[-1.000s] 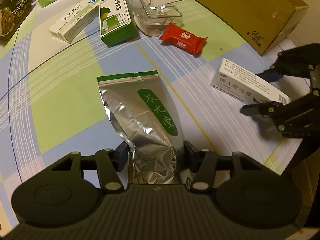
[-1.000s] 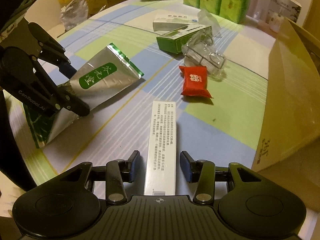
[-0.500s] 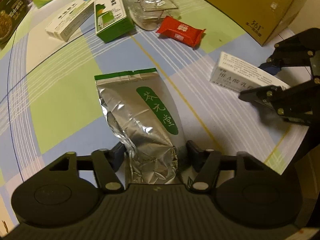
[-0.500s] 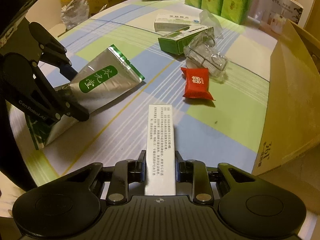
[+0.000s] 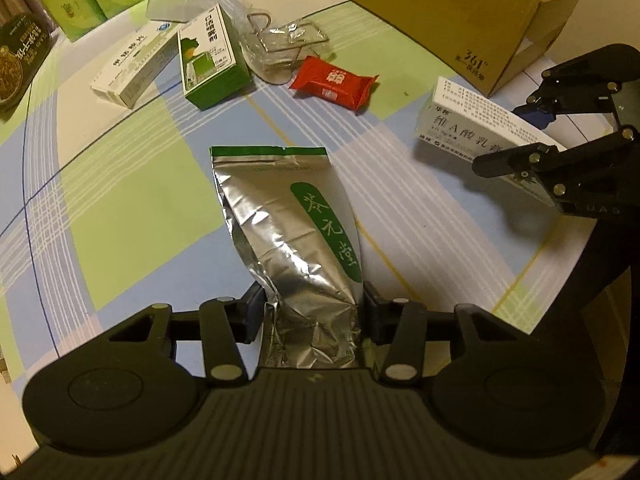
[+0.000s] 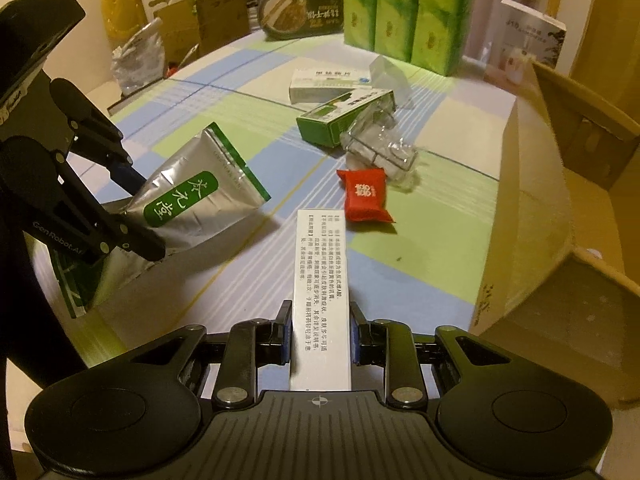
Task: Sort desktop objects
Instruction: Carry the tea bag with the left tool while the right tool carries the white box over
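My left gripper (image 5: 313, 312) is shut on the crumpled bottom of a silver foil pouch (image 5: 296, 224) with a green label, lifted above the tablecloth; it also shows in the right wrist view (image 6: 192, 204). My right gripper (image 6: 320, 332) is shut on a long white ointment box (image 6: 320, 280), lifted off the table; the box also shows in the left wrist view (image 5: 480, 128). A red snack packet (image 5: 332, 82), a green box (image 5: 208, 60), a white box (image 5: 132, 68) and clear plastic packaging (image 5: 280, 48) lie farther back.
An open cardboard box (image 6: 560, 208) stands at the right, also in the left wrist view (image 5: 440, 8). Green tissue packs (image 6: 400, 12) and a dark food bowl (image 6: 304, 12) stand at the far table edge. Bags and cartons (image 6: 160, 32) stand beyond the left edge.
Both grippers rose with their loads. The right gripper's fingers closed onto the white box and lifted it. The foil pouch lifted higher off the table.
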The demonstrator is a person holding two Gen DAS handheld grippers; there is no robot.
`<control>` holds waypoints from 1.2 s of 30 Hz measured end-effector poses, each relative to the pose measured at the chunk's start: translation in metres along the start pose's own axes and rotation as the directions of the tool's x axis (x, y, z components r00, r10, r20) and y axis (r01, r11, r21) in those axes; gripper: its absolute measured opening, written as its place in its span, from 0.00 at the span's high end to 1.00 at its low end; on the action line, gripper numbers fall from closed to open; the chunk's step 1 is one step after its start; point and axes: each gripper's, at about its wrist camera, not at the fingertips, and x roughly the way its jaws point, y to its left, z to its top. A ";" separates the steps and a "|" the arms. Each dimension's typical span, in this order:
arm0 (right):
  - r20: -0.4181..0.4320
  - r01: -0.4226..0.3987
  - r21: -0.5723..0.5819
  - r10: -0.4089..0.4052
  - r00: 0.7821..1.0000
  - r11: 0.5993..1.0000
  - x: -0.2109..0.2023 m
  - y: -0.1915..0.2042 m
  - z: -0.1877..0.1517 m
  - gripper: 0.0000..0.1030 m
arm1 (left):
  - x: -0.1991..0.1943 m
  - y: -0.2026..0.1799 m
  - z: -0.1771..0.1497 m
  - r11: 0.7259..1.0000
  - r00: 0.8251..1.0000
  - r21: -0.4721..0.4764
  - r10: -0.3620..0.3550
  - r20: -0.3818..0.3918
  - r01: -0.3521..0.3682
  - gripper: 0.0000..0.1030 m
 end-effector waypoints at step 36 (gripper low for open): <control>0.247 0.132 0.153 -0.167 0.954 0.979 -0.116 -0.072 0.061 0.78 | -0.073 -0.049 0.131 0.994 0.991 0.113 -0.013 0.135 -0.003 0.58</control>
